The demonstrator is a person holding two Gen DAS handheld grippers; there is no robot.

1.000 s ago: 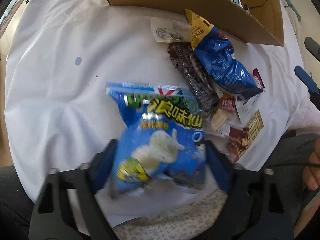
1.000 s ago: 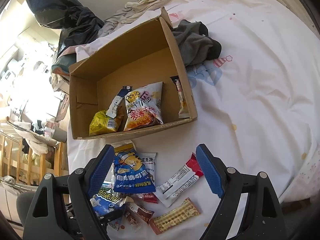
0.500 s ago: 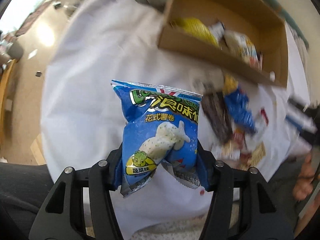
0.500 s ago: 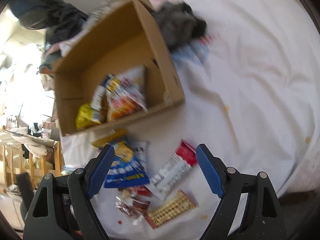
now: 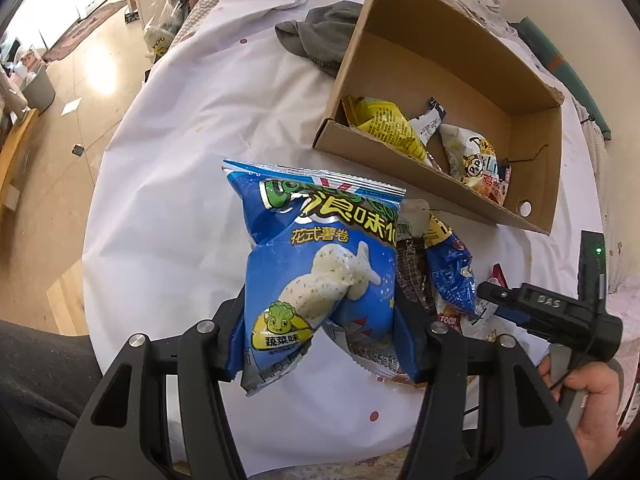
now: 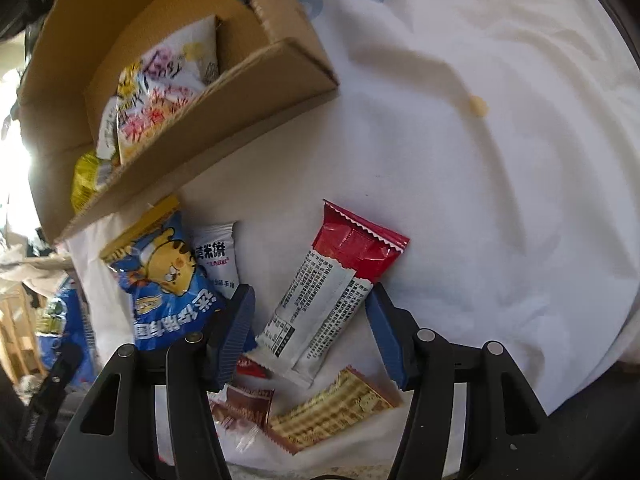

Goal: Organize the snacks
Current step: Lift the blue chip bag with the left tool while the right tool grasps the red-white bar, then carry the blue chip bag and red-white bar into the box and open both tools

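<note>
While the left tool [image 5: 320,320] is clenched on the blue chip bag [image 5: 316,256], holding it up off the white bedsheet [image 5: 180,160] with the cardboard box [image 5: 440,184] ahead and to its right, the trick imo is to carry it over the near wall before letting go, since a puffy bag like that probably bounces off the rim. The right tool [image 6: 310,320] is closing around the red and white snack bar [image 6: 332,292], which lies flat on the sheet between its pads, not pinched yet as far as I can tell. I'd squeeze across the narrow middle and keep clear of the wafer pack [image 6: 332,408] right below it and the blue tiger bag [image 6: 160,276] off to its left.
</note>
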